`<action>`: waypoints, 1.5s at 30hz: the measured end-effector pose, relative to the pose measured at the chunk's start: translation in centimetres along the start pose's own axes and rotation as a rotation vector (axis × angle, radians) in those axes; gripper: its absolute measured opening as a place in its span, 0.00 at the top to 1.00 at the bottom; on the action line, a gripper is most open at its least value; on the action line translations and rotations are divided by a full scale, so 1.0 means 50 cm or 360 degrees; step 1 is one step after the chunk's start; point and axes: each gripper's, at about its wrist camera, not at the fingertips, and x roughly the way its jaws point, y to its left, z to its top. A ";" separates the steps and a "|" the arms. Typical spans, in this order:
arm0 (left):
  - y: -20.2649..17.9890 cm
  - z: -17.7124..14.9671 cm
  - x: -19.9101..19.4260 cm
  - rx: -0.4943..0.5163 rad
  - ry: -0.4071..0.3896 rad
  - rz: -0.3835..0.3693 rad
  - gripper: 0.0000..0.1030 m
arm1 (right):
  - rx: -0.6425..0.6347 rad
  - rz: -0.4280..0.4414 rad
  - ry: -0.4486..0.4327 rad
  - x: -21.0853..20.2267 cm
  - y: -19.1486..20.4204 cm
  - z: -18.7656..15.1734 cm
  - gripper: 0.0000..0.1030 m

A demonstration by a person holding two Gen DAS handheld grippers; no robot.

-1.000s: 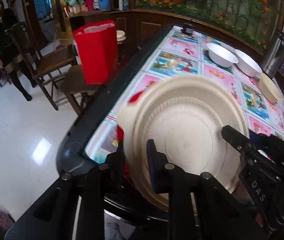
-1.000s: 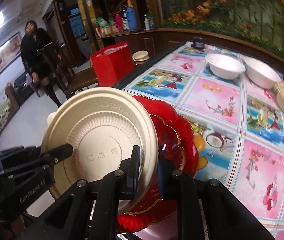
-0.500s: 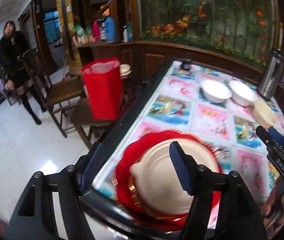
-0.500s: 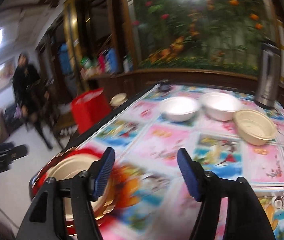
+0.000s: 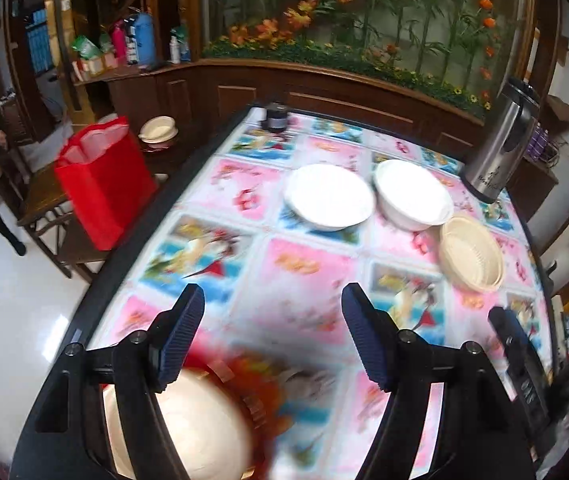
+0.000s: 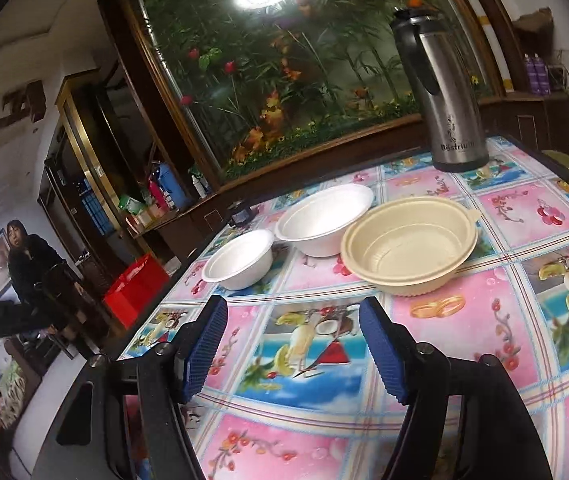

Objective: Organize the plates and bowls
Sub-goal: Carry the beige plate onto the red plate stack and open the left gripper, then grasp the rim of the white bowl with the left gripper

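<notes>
Judging from how things lie, the plates look done: a beige disposable plate (image 5: 188, 428) rests on a red plate (image 5: 262, 392) at the near left corner of the worktop (image 5: 304, 280), both blurred in the left wrist view, so how squarely they sit I cannot tell. The bowls appear to be what is left. Three stand loose toward the far end, none nested: a small white bowl (image 6: 240, 260), a larger white bowl (image 6: 324, 220) just beside it, and a beige ribbed bowl (image 6: 408, 244) whose rim looks to touch or overlap the larger white one. A steel thermos (image 6: 444, 92) stands behind them near the far edge. The left gripper (image 5: 272, 334) has its jaws apart with nothing between them; the plate stack lies below and behind its left jaw, while the bowls sit well ahead of it. The right gripper (image 6: 292, 344) also has its jaws apart and empty over patterned cloth; the beige bowl is the nearest, ahead and slightly right of the gap, and the small white bowl is ahead to the left. Neither gripper touches any dish.
</notes>
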 end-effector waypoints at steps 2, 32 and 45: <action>-0.054 0.015 0.027 0.0048 0.0034 -0.0009 0.31 | 0.0084 -0.0081 -0.0035 0.001 -0.040 0.023 0.31; -0.016 0.203 0.435 -0.0394 0.0416 0.0193 0.31 | 0.0034 -0.0200 -0.0150 -0.005 -0.085 0.054 0.31; -0.070 0.103 0.438 -0.0132 0.0671 -0.0008 0.86 | 0.0132 -0.0098 -0.0079 0.008 -0.105 0.050 0.43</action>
